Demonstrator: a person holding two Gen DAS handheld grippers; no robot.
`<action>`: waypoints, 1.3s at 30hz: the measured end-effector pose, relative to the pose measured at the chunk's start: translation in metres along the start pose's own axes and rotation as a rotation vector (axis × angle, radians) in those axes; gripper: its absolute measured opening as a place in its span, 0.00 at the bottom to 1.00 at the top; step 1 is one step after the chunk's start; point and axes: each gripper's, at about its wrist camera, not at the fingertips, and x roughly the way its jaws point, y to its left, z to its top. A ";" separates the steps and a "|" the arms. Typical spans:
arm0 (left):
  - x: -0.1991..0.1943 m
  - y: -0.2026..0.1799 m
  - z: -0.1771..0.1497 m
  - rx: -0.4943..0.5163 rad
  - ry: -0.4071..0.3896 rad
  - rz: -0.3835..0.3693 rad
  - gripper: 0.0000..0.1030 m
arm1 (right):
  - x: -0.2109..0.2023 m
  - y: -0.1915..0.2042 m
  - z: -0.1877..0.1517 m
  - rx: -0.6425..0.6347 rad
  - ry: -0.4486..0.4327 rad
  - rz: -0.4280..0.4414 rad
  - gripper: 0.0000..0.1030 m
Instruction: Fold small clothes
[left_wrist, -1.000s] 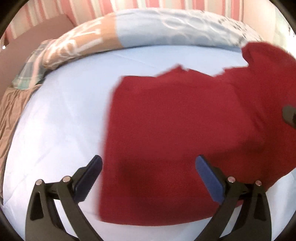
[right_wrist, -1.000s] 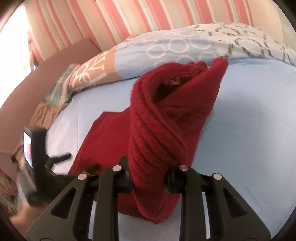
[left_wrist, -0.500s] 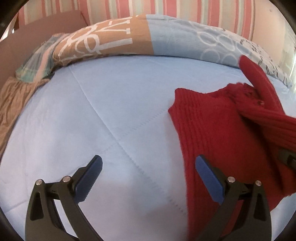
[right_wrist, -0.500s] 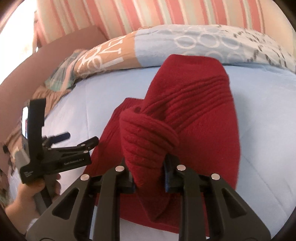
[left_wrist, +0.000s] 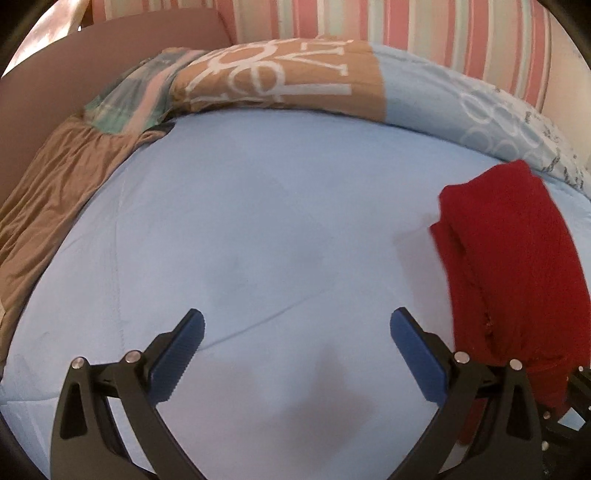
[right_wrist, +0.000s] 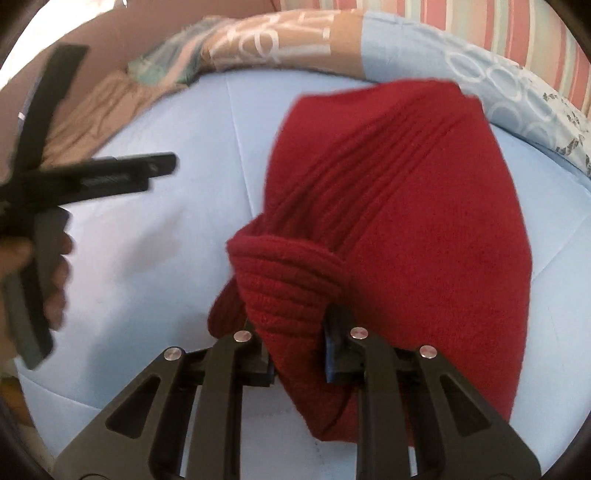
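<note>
A pale blue bed (left_wrist: 258, 229) fills both views, with a patterned quilt (left_wrist: 280, 79) rolled along its far edge and a brown cloth (left_wrist: 55, 184) at the far left. The red knitted sweater (right_wrist: 424, 221) is bunched and folded on the sheet, one thick fold of it raised into the right gripper (right_wrist: 297, 350), whose jaws are closed tight on the knit. The left gripper (left_wrist: 295, 343) hangs low over bare sheet, jaws spread wide and holding nothing; a second ago it stood over the spread sweater, which now lies at its right edge (left_wrist: 509, 258). In the right wrist view the left gripper (right_wrist: 110, 173) is blurred, the hand (right_wrist: 55, 273) around its handle partly cut off, and the sweater's near hem is hidden behind the black fingers (right_wrist: 380, 387)
</note>
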 end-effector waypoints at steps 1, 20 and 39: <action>0.000 0.001 -0.002 0.003 0.008 -0.001 0.98 | -0.001 0.001 0.002 -0.004 0.001 0.000 0.19; -0.009 -0.083 0.005 0.027 0.084 -0.327 0.98 | -0.101 -0.126 -0.025 0.247 0.042 -0.198 0.65; 0.035 -0.135 0.062 0.240 0.056 -0.329 0.25 | -0.085 -0.160 -0.026 0.258 0.030 -0.256 0.64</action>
